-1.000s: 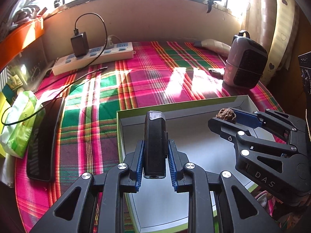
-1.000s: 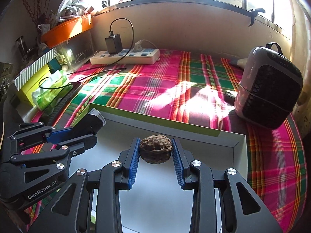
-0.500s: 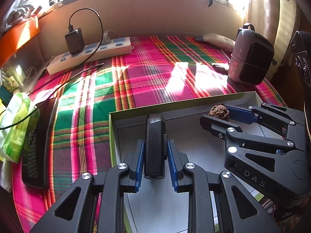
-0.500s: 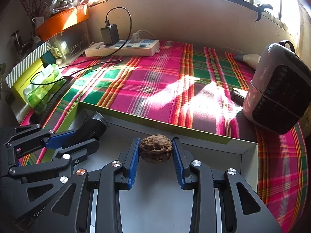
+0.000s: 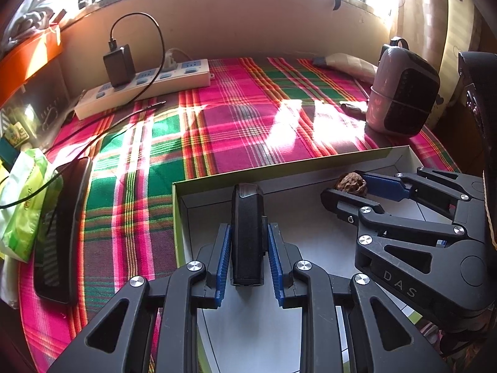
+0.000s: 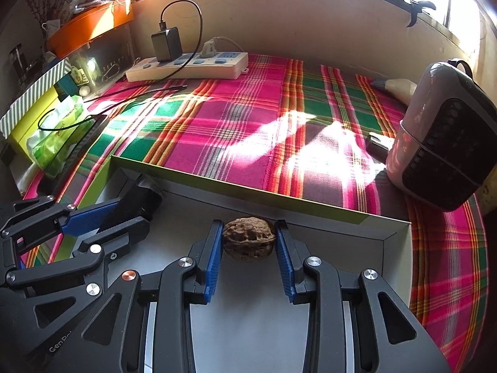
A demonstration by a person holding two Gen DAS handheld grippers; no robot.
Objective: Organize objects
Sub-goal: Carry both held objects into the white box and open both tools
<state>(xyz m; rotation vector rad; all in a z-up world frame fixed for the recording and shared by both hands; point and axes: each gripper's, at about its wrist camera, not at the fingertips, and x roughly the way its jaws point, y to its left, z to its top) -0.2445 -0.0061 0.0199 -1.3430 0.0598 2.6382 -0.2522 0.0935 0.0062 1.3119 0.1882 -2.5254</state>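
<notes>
Near end of the open box (image 5: 326,158) and its floor behind both tools, cut by the bottom edge.

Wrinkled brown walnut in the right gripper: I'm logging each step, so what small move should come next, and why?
Probably lower the right gripper a little and open it. The wrinkled brown walnut is clamped between its blue pads, already above the white floor of the shallow green-edged box, inside its far wall. The left gripper likewise holds a slim black device over the box.

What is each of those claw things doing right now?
Left gripper: closed on a black rectangular device.
Right gripper: closed on a walnut.
</notes>
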